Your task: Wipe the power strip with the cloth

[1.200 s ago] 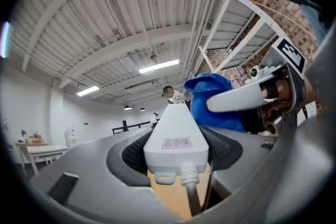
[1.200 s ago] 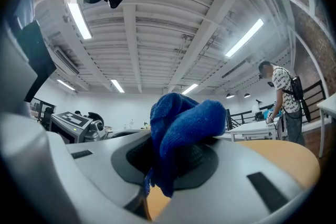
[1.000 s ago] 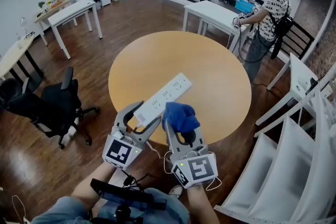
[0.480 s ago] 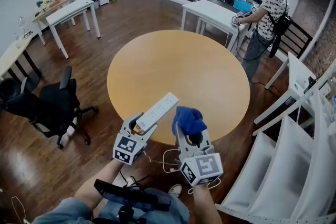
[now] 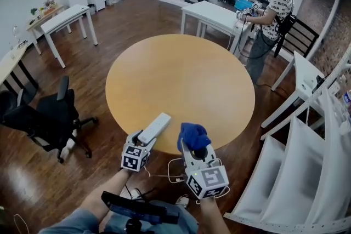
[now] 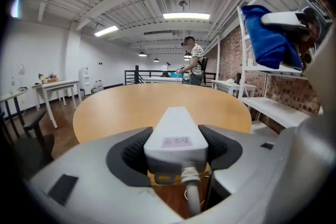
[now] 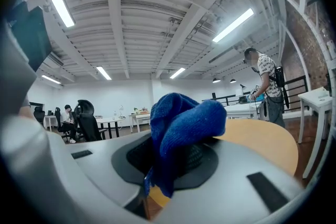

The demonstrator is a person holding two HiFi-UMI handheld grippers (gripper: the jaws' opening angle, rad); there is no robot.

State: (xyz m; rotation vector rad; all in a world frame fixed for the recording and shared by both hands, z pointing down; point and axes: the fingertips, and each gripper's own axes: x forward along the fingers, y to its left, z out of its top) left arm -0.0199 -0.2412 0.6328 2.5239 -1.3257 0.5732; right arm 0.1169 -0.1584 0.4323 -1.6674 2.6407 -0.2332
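The left gripper [image 5: 144, 138] has its jaws wide, clamped on the cord end of the power strip [image 5: 156, 126]. The strip's length points away over the worktop's [image 5: 181, 71] near edge. Just to its right, the right gripper's [image 5: 196, 143] jaws pinch the cloth [image 5: 192, 132].

The power strip [image 5: 155, 128] is smooth white plastic, the cloth [image 5: 193, 135] nubbly, the table [image 5: 181, 82] matt wood, the floor [image 5: 38, 183] glossy

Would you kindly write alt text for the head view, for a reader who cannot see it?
Seen from above, the left gripper holds a white power strip by its cable end, the right gripper a bunched blue cloth, both by the near edge of a round wooden table. Another person stands at a white desk beyond.
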